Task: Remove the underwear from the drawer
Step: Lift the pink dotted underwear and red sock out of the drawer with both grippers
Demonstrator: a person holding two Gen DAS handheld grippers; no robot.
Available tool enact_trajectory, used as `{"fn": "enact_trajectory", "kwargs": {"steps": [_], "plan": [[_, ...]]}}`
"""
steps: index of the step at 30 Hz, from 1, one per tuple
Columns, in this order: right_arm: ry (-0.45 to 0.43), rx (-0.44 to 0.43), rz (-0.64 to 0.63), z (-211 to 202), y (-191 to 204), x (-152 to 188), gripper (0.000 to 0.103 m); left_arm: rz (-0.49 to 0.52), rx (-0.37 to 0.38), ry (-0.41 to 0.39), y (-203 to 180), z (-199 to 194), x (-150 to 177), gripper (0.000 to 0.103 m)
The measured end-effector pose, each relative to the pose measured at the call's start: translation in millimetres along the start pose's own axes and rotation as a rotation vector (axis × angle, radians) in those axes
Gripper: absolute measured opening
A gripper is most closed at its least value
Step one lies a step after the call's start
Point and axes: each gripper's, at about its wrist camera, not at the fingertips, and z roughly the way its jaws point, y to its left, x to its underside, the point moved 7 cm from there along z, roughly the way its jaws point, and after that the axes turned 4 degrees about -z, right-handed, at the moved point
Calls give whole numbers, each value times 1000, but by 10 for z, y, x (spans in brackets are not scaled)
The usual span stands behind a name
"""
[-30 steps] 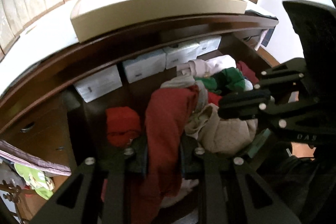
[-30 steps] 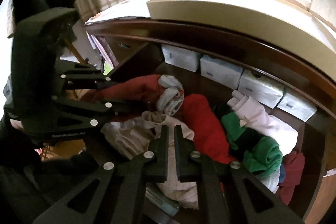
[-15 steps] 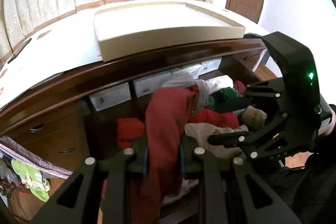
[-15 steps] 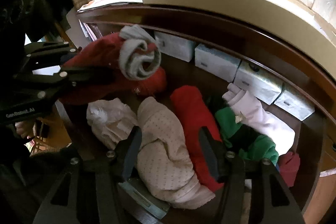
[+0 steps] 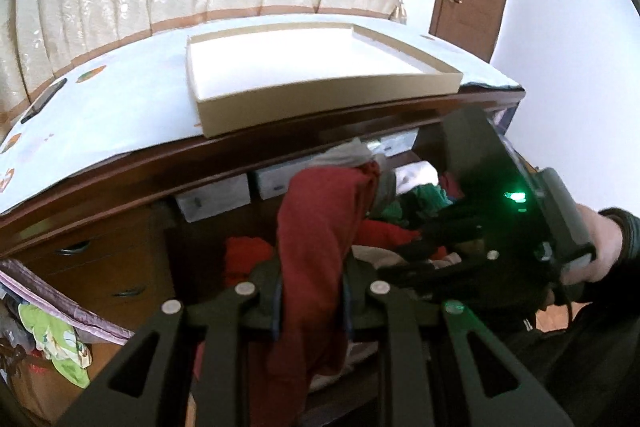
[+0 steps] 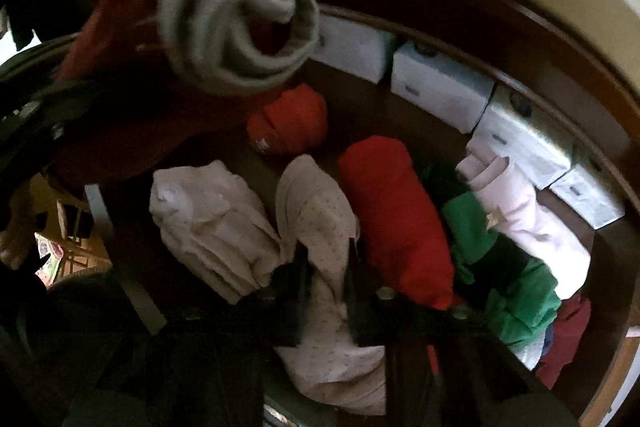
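Hanging from the left gripper [image 5: 312, 291], the dark red underwear with a grey waistband [image 5: 320, 235] is pinched between both fingers at the centre of the left wrist view, raised above the open dark wood drawer [image 6: 532, 39]; in the right wrist view the same garment fills the upper left. The right gripper [image 6: 326, 291] points down into the drawer at bottom centre, its fingers clamped on the cream dotted rolled garment [image 6: 320, 227], beside a bright red roll [image 6: 396, 215]; a shallow beige cardboard tray [image 5: 320, 95] rests on the dresser top.
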Motion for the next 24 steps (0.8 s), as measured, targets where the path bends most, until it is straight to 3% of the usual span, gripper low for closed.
{"fn": "enact_trajectory", "kwargs": {"steps": [13,24], "plan": [[-322,-15,38,-747,-13,82,7,-25,-22,-90,-52,-141,-96,19],[-491,7,28,-1233,83,-47,7,-57,-23,-175,-95,-246,-219,19]]}}
